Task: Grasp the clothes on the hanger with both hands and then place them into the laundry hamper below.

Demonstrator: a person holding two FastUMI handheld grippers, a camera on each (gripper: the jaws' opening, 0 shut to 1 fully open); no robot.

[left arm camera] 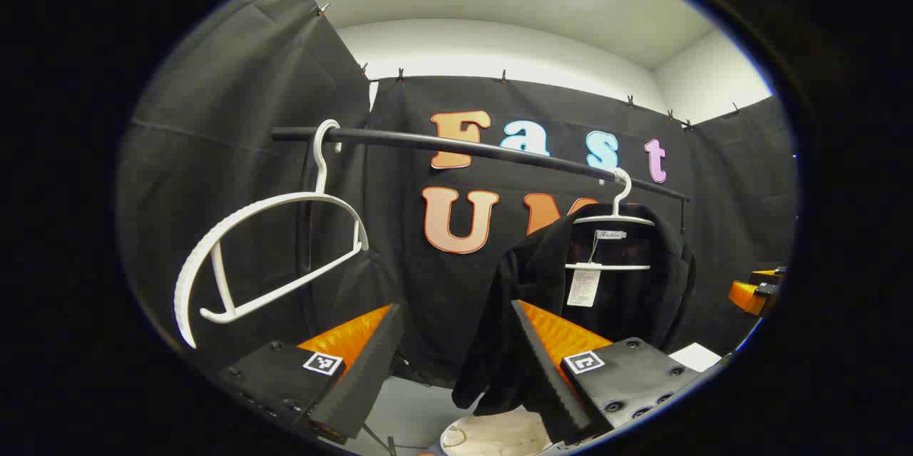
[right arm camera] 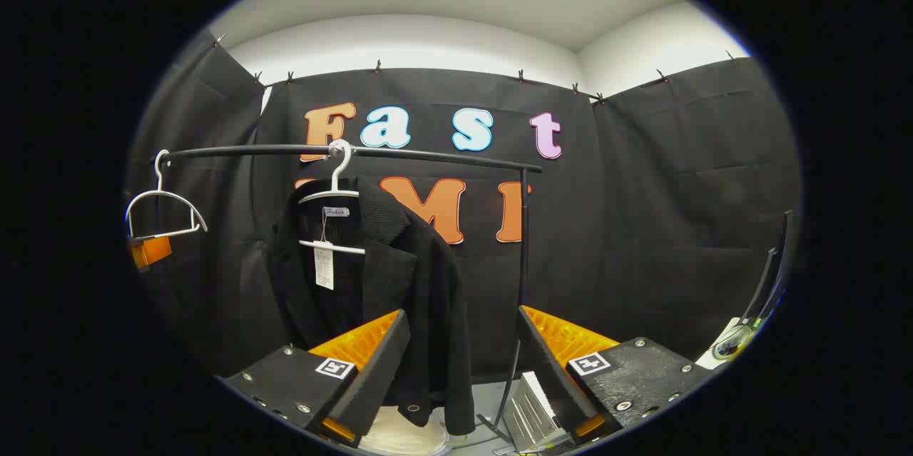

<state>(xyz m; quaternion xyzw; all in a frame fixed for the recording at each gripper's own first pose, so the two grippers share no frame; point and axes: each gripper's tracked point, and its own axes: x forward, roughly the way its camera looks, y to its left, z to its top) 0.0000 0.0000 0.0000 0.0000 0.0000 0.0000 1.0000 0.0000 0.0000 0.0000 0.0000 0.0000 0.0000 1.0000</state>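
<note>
Black jacket [left arm camera: 606,277] hanging on a white hanger [left arm camera: 615,217], hooked over a dark rail [left arm camera: 471,149], ahead of the left gripper [left arm camera: 456,377] and off to its right, apart from both fingers. Left gripper spread wide, nothing between the jaws. One dangling sleeve [left arm camera: 492,342] of the jacket just past the right finger's inner edge (touching or merely behind, cannot tell). Second white hanger [left arm camera: 264,256], bare, up and to the left of this gripper on the same rail. Pale rim of the laundry hamper [left arm camera: 492,434] low between the fingers, under the jacket. Other gripper [left arm camera: 756,292] at the far right edge, partly cut off.

From the right gripper view: same jacket [right arm camera: 378,285] ahead and to the left of the right gripper [right arm camera: 460,377], its hem falling behind the left finger. Right gripper also wide apart, holding nothing. Clothed hanger [right arm camera: 334,195] on the rail [right arm camera: 356,153] above; bare hanger [right arm camera: 160,217] far to the left. Hamper [right arm camera: 399,434] showing pale below the hem, low between the fingers. Paper tag [right arm camera: 324,263] hanging inside the jacket's collar.
</note>
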